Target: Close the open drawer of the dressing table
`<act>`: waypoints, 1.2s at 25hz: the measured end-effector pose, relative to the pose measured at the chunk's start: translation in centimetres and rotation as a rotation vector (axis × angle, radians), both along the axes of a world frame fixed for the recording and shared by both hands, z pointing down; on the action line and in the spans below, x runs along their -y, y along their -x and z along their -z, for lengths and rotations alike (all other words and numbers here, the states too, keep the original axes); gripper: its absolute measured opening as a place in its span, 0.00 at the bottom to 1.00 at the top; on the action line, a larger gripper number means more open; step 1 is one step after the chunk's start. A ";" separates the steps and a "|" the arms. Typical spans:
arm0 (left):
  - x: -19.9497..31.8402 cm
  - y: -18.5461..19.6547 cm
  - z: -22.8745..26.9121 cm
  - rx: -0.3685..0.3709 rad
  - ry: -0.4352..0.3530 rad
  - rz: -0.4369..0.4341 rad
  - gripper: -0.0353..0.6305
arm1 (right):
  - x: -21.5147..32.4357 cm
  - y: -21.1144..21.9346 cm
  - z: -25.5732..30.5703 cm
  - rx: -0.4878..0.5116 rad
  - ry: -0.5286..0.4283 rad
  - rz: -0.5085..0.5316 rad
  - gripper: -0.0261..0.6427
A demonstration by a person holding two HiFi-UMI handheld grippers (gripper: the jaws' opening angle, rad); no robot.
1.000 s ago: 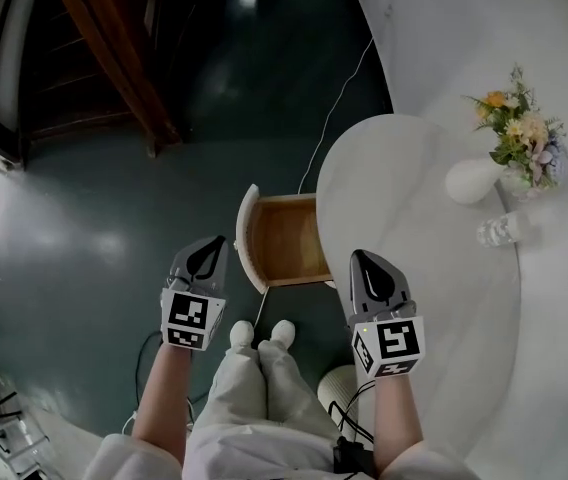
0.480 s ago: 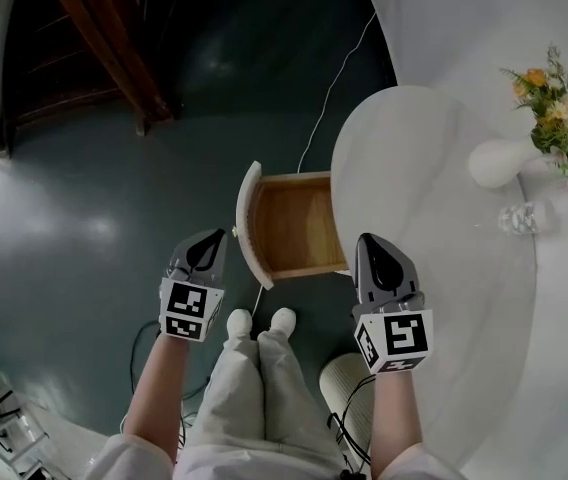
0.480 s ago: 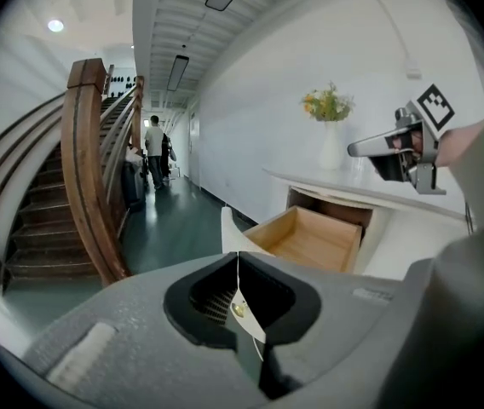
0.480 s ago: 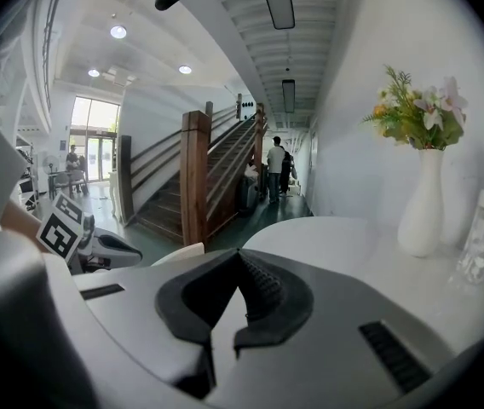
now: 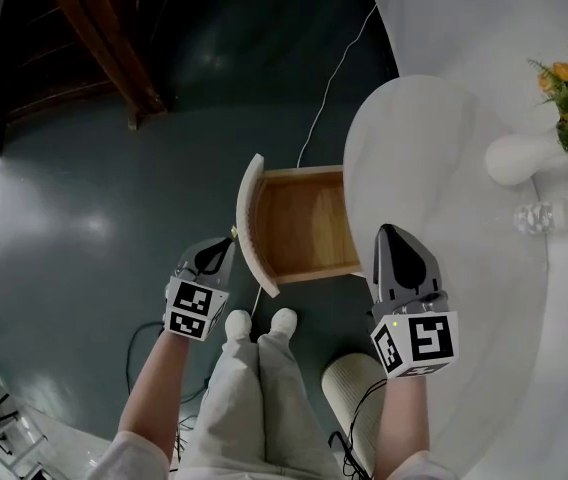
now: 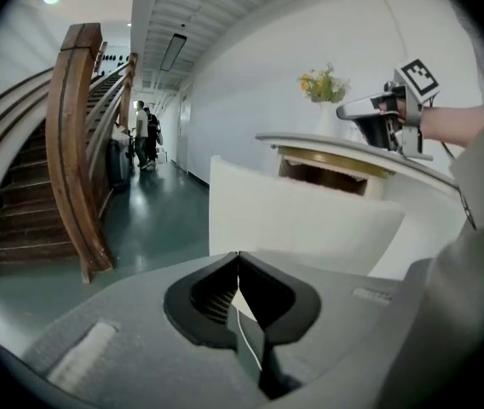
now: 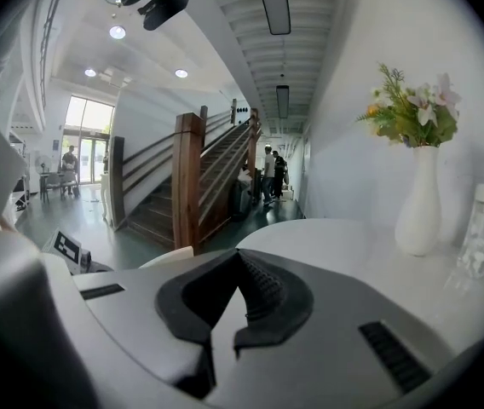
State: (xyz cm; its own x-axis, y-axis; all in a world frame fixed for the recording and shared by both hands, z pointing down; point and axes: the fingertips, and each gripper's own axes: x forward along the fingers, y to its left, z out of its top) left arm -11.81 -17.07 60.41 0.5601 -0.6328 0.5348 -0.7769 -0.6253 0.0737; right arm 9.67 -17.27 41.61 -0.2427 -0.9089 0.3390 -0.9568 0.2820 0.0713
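Note:
In the head view the dressing table's drawer (image 5: 302, 223) stands pulled out to the left of the white tabletop (image 5: 434, 158). Its wooden inside shows, and its curved white front (image 5: 251, 218) faces the floor side. My left gripper (image 5: 227, 242) is shut, its tip just left of the drawer front near a small gold knob (image 5: 233, 231). In the left gripper view the shut left gripper (image 6: 239, 255) points at the white front (image 6: 302, 220). My right gripper (image 5: 392, 232) is shut and empty over the tabletop's near edge. In its own view the right gripper (image 7: 239, 252) hovers above the tabletop (image 7: 336, 237).
A white vase of flowers (image 5: 519, 156) and a glass jar (image 5: 542, 215) stand on the table's right side. A cable (image 5: 329, 93) runs across the dark floor. A wooden stair rail (image 5: 94, 38) is at the far left. A ribbed stool (image 5: 349, 388) stands by my feet (image 5: 259, 323).
Both grippers have edged forward, the left one closer to the drawer front. The drawer stands as far out as before.

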 end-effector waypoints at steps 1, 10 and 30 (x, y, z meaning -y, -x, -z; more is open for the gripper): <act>-0.2 -0.1 -0.6 0.000 0.012 -0.007 0.08 | 0.1 -0.2 0.0 0.006 0.000 -0.013 0.03; -0.9 -1.7 -5.3 -0.003 0.100 -0.079 0.08 | -0.3 -0.7 0.1 0.019 0.026 -0.051 0.03; -0.8 -3.6 -7.8 0.037 0.095 -0.146 0.08 | -0.3 -0.2 0.9 0.035 0.013 -0.014 0.03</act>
State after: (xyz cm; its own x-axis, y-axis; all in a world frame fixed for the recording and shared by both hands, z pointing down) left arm -8.19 -16.29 68.17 0.6210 -0.4923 0.6099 -0.6819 -0.7231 0.1107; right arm 9.86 -16.96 40.74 -0.2416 -0.9078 0.3427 -0.9626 0.2690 0.0339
